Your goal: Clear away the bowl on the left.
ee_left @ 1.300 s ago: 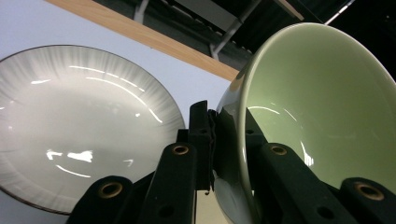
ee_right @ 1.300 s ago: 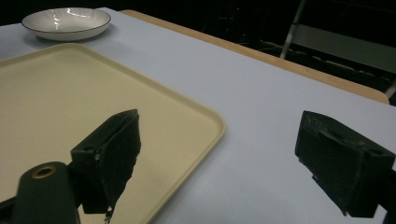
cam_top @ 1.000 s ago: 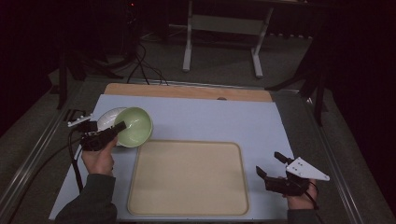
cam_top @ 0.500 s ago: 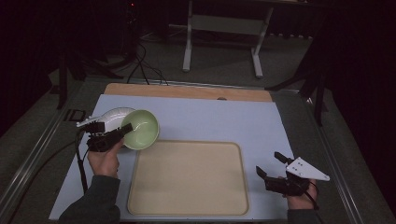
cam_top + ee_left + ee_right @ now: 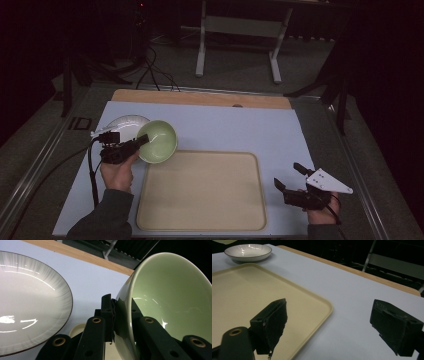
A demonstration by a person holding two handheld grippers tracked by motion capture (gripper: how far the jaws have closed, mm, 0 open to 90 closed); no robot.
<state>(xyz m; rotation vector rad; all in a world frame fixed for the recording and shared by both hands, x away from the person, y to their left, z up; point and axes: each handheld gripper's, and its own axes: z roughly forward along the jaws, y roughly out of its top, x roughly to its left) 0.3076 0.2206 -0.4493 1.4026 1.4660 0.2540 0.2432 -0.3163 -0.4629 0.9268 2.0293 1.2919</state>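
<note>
The pale green ceramic bowl (image 5: 172, 302) has a really glossy glaze, smooth, with highlights and reflections all over it. The white ribbed plate with a dark rim (image 5: 27, 305) is shiny too, fine ridges under the glaze. The cream plastic tray (image 5: 249, 295) looks matt and smooth. The black gripper jaws look like matt plastic with brass-looking rivets. The light blue table cover (image 5: 240, 127) is flat matt, with a wooden strip (image 5: 200, 97) along the far edge.

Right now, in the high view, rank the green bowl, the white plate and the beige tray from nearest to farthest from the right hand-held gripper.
1. Beige tray: just to the left of the right hand-held gripper, at the table's near middle.
2. Green bowl: past the tray's far left corner, clamped in the left hand-held gripper.
3. White plate: farthest, at the left behind the bowl.
</note>
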